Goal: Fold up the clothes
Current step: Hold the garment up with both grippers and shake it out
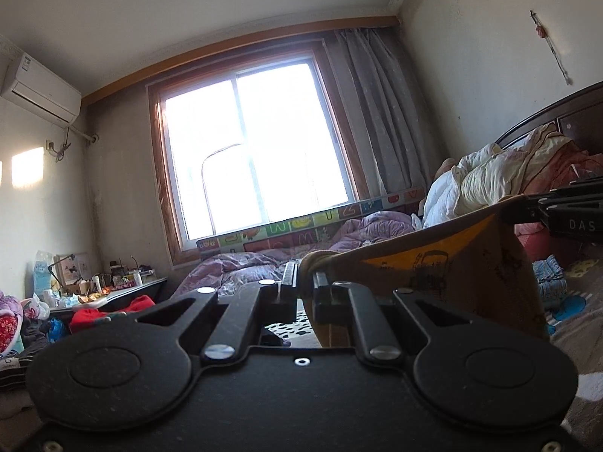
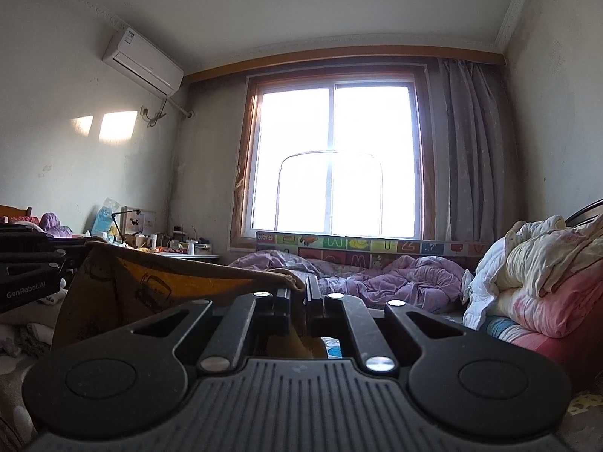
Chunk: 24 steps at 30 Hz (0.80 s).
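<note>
A brown garment with a yellow-orange printed panel [image 1: 444,263] hangs stretched between my two grippers, lifted above the bed. My left gripper [image 1: 304,275] is shut on one top corner of it. My right gripper [image 2: 299,293] is shut on the other top corner; the garment [image 2: 150,286] hangs to its left. The right gripper also shows at the right edge of the left wrist view [image 1: 542,203], and the left gripper at the left edge of the right wrist view [image 2: 62,260]. The garment's lower part is hidden behind the gripper bodies.
A bed with a crumpled purple quilt [image 2: 395,275] lies ahead under the window [image 2: 335,162]. White and pink bedding [image 2: 535,275] is piled at the right. A cluttered desk [image 1: 113,286] and red cloth [image 1: 94,316] stand at the left. A colourful alphabet mat [image 2: 358,245] leans below the window.
</note>
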### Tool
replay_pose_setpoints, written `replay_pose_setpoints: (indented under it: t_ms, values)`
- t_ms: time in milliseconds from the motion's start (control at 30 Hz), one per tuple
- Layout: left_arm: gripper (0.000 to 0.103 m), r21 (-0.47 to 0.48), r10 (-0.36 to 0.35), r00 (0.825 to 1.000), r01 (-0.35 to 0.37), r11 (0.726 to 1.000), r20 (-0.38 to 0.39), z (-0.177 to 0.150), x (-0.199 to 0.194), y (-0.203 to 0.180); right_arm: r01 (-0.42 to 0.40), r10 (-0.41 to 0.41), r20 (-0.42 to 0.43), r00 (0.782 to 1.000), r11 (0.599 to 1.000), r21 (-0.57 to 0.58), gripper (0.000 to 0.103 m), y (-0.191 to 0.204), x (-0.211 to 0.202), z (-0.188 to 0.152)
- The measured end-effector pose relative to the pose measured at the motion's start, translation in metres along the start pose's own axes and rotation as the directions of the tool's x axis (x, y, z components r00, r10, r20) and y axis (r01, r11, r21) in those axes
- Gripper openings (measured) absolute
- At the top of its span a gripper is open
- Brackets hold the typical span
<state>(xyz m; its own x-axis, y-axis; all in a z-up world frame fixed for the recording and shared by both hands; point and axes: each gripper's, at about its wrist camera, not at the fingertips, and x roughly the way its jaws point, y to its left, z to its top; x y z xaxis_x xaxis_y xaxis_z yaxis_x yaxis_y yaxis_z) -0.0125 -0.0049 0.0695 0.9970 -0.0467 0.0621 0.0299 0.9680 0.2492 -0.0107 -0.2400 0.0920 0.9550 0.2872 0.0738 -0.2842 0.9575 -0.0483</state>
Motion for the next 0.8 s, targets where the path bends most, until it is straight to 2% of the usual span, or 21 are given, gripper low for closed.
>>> replay_pose_setpoints:
  t_ms: [500,667,800]
  values:
    - [0.007,-0.012,-0.006,0.992,0.005,1.000,-0.123,-0.036,0.098,0.000,-0.007,0.003,-0.125,0.992,1.000,-0.028,0.009,-0.009,0.096,-0.028]
    - [0.007,-0.050,-0.005,0.985,-0.004,0.999,-0.171,-0.045,0.138,0.003,-0.002,0.002,-0.147,0.989,1.000,-0.003,0.009,-0.013,0.128,-0.043]
    - [0.007,-0.067,-0.012,0.984,0.000,0.998,-0.178,-0.050,0.165,0.001,0.008,-0.003,-0.161,0.987,0.999,0.031,0.009,-0.020,0.153,-0.057]
